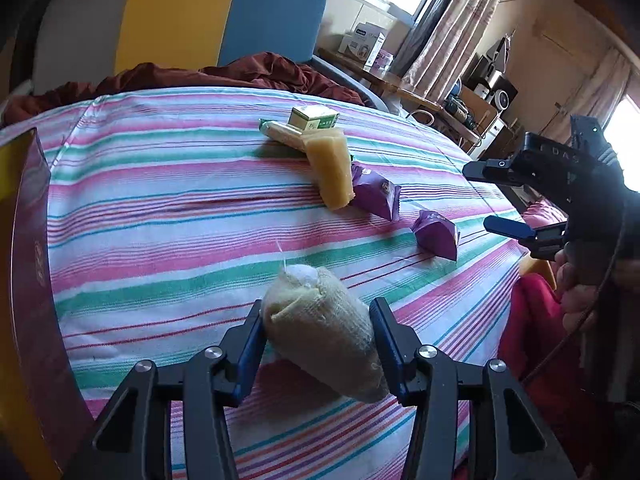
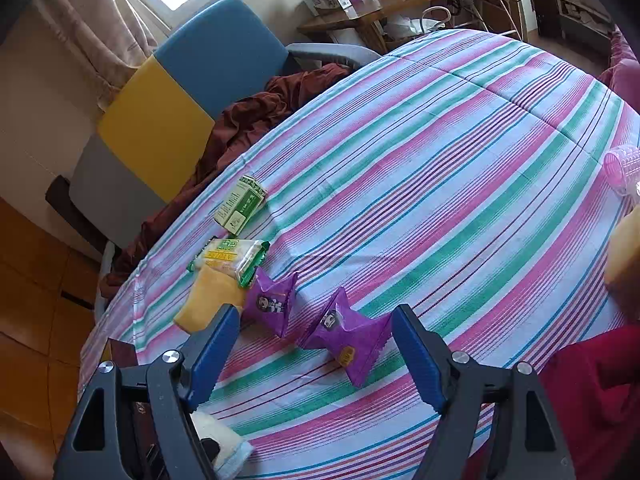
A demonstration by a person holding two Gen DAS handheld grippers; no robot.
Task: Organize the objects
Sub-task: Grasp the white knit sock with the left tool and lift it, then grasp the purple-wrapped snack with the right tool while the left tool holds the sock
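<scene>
Striped woven cloth [image 1: 168, 208] covers the table. Left gripper [image 1: 316, 334] clamps a soft, coarse-knit beige bundle [image 1: 320, 336]; right gripper [image 2: 316, 344] stands agape above a glossy purple packet [image 2: 344, 336].

A broad stretch of the striped bench [image 2: 460, 152] lies open beyond the two purple packets [image 2: 348, 332]. A cluster of yellow soap bar [image 1: 330, 172], wrapped snack [image 2: 232, 256] and green box [image 2: 240, 204] crowds the far edge. A dark carton [image 1: 28, 280] walls off the left side, and a pink roller [image 2: 622, 170] sits at the right rim.
</scene>
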